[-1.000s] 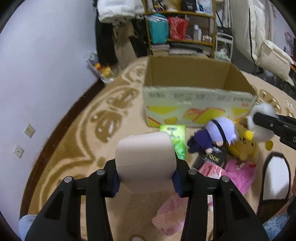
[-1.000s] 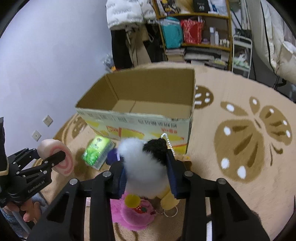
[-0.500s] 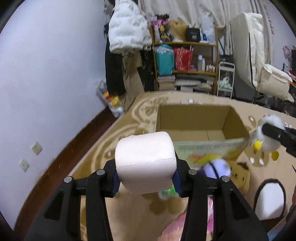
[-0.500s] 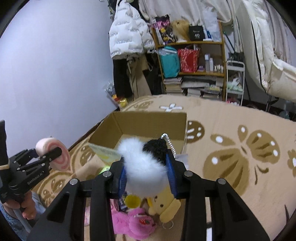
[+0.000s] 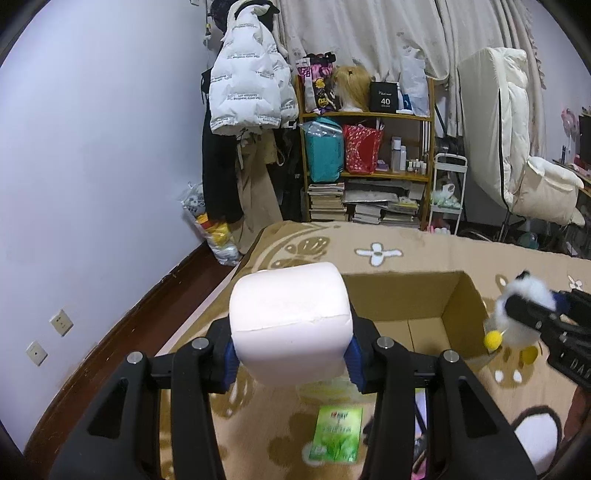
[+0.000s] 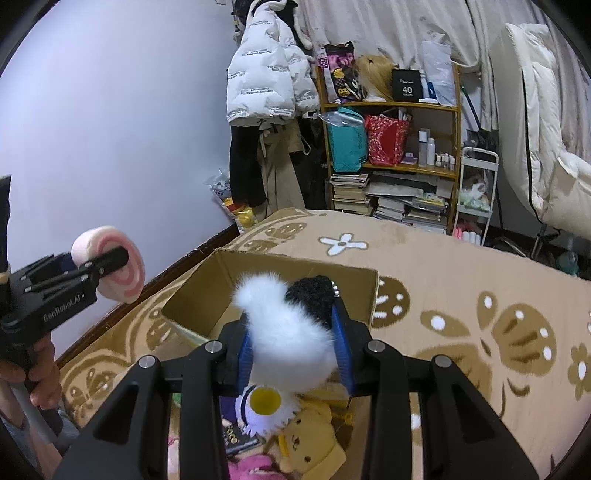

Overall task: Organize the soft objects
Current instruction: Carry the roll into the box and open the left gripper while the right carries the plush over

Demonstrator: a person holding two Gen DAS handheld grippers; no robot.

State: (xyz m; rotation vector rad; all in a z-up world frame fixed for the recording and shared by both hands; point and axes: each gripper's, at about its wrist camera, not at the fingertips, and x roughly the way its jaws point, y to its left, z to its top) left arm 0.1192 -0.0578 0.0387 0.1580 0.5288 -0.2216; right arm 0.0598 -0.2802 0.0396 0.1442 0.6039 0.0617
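A pale lilac wall (image 5: 103, 155) with dark wood skirting (image 5: 155, 295) meets a tan patterned carpet (image 6: 461, 295), behind which stand a crowded wooden shelf (image 5: 369, 147), drawn cream curtains (image 5: 388, 33) and a hanging white puffer jacket (image 5: 247, 88).

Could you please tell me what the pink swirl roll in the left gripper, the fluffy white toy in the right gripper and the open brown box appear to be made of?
Pink swirl roll: probably soft foam; matte, with a crease where the left gripper squeezes it.
Fluffy white toy in the right gripper: long plush fur, black tuft.
Open brown box: cardboard; dull brown walls, thin raw edges.
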